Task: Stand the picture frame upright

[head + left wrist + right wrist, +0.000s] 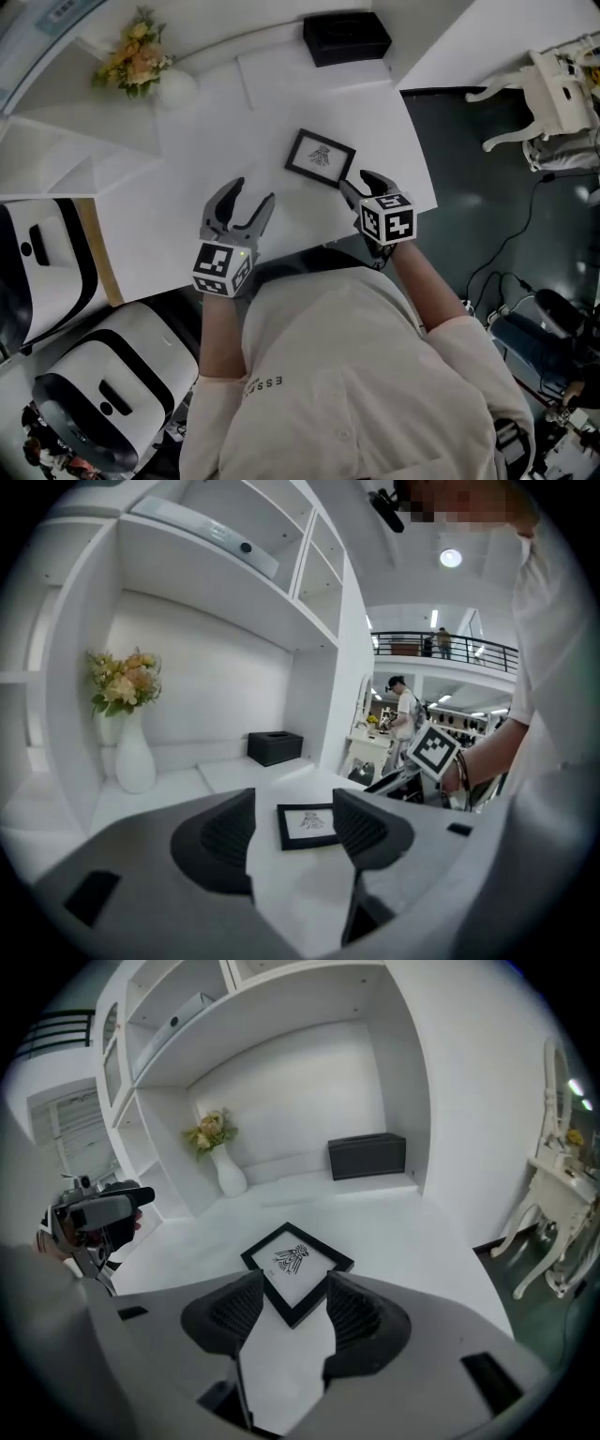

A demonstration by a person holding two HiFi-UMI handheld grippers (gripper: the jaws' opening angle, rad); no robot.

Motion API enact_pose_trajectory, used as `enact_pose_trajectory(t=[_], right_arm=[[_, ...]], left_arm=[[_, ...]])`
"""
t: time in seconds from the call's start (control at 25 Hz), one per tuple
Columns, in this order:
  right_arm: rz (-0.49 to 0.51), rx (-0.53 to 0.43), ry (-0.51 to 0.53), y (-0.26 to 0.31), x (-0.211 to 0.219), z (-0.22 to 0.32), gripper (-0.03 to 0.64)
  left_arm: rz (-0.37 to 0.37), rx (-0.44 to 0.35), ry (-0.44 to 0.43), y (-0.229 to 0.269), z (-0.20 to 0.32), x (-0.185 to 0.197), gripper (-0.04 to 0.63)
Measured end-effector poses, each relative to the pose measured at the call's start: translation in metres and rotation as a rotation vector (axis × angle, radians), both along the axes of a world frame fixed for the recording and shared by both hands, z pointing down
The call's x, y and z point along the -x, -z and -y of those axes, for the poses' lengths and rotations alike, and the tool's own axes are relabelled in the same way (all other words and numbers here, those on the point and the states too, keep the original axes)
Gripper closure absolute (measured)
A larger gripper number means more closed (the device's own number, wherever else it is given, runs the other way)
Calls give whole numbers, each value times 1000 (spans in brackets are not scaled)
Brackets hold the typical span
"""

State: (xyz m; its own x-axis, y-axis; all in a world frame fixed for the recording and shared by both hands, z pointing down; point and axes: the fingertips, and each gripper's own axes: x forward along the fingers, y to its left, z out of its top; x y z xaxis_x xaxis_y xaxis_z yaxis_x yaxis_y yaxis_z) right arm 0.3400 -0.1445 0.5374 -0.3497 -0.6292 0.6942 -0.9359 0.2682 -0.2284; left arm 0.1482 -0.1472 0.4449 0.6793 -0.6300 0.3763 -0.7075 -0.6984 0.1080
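A black picture frame (320, 157) with a small drawing on white paper lies flat, face up, on the white table (206, 141). My right gripper (357, 182) is open at the frame's near right corner. In the right gripper view that corner of the frame (295, 1269) reaches in between the jaws of the right gripper (293, 1290), and I cannot tell whether they touch it. My left gripper (251, 194) is open and empty, a short way to the near left of the frame. In the left gripper view the frame (307, 825) lies just beyond the left gripper (293, 810).
A black box (346, 37) stands at the table's back, and a white vase of flowers (141, 61) at the back left. The table's right edge drops to a dark floor with white furniture (553, 94). White rounded machines (94, 375) stand at my near left.
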Motion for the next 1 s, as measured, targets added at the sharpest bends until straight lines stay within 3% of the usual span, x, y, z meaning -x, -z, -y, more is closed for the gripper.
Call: enact_pose_trajectory(t=[0.2, 0.4, 0.48, 1.0], right_arm=[[0, 94, 19, -36, -6, 23, 393], [37, 189, -40, -65, -13, 34, 397], [63, 215, -62, -70, -14, 36, 459], [42, 229, -39, -75, 0, 36, 479]], left_arm=[[18, 52, 67, -22, 7, -1, 353], [36, 72, 110, -35, 8, 3, 353], [36, 79, 124, -38, 7, 5, 353], [20, 130, 187, -53, -21, 26, 353]])
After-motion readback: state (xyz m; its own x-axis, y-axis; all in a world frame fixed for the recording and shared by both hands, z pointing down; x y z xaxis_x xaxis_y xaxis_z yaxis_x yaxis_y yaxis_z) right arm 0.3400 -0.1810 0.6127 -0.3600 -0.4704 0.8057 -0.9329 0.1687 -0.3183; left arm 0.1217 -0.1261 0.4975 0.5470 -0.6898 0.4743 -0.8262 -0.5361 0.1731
